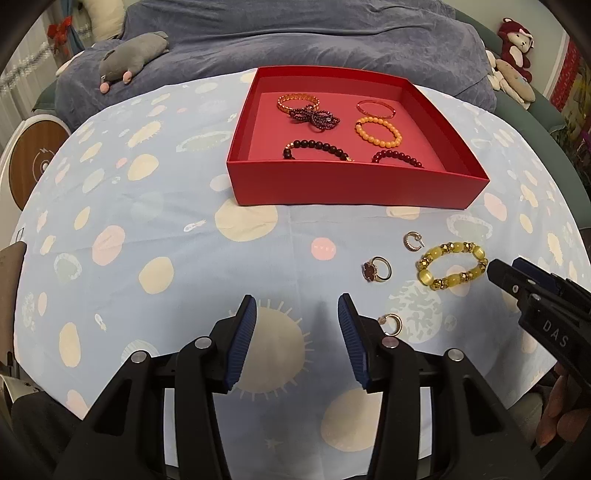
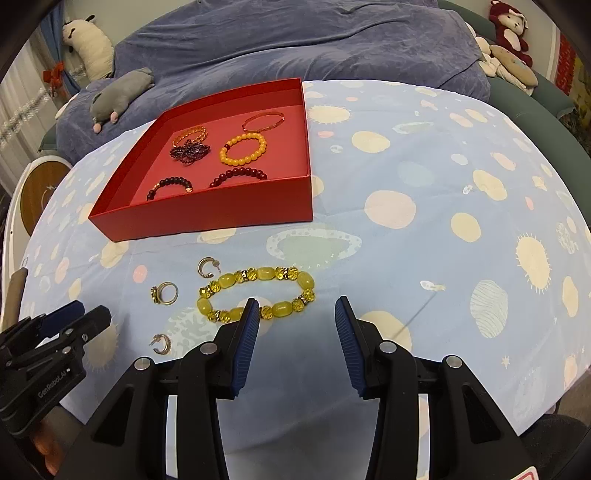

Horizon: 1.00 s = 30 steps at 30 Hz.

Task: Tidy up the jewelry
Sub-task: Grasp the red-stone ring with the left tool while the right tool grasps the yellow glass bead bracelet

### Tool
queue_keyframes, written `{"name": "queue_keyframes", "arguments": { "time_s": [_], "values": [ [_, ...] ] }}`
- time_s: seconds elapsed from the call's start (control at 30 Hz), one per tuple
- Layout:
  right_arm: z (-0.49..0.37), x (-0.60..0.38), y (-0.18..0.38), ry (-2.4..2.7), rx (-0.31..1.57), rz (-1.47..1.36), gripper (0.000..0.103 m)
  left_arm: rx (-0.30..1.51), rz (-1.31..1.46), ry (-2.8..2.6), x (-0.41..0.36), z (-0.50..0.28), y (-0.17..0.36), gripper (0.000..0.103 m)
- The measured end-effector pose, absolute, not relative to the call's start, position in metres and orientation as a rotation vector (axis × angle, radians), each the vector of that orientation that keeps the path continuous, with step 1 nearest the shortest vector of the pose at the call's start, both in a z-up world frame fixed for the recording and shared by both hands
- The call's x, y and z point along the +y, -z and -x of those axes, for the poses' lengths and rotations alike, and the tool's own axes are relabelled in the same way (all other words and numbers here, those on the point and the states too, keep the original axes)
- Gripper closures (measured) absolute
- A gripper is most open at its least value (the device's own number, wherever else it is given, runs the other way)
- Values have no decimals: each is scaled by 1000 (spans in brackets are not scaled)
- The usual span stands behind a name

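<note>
Table covered with a pale blue cloth (image 1: 147,221) printed with planets and suns. Red box (image 1: 351,184) standing open at the far centre of that cloth. Inside: orange bead bracelet (image 1: 378,132), thin red bangle (image 1: 376,108), gold-orange bangle (image 1: 297,101), dark purple beaded tangle (image 1: 317,117) touching that bangle, and two dark bead bracelets, black bead bracelet (image 1: 316,147) and maroon bead bracelet (image 1: 397,157), along the near wall.

Outside the box, on the cloth: yellow bead bracelet (image 2: 256,295) lying flat; ring with a dark red stone (image 1: 376,268) just left of it; one hoop earring (image 1: 413,240) between box and bracelet; second hoop earring (image 1: 392,324) nearer the camera, just beside the left tool's right finger, contact not determinable.

Left gripper (image 1: 297,310): jaws spread and widening, nothing between them, only bare cloth below. Right gripper (image 2: 297,306): jaws apart, nothing pinched; its left fingertip (image 2: 251,310) overlapping the near edge of the yellow bracelet in view, touching or not cannot be told.

Beyond the table: blue-grey blanket (image 2: 295,44), grey plush animal (image 2: 118,96), red plush toy (image 2: 511,26).
</note>
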State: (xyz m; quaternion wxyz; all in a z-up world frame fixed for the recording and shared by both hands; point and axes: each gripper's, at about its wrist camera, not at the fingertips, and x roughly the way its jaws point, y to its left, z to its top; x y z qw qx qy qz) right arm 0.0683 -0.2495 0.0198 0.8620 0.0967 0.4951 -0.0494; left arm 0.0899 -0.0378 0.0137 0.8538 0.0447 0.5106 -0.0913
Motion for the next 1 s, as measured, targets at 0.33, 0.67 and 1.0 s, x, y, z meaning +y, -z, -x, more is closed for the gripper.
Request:
{"name": "queue_keyframes", "arguments": {
  "time_s": [0.33, 0.67, 1.0],
  "values": [
    [-87, -250, -6, 101, 1060, -188, 61, 1085, -99, 192, -37, -91, -9, 56],
    [-90, -247, 6, 93, 1076, -163, 63, 1096, -100, 196, -40, -97, -5, 56],
    [-82, -258, 6, 101, 1074, -202, 90, 1092, -89, 211, -47, -103, -6, 52]
  ]
}}
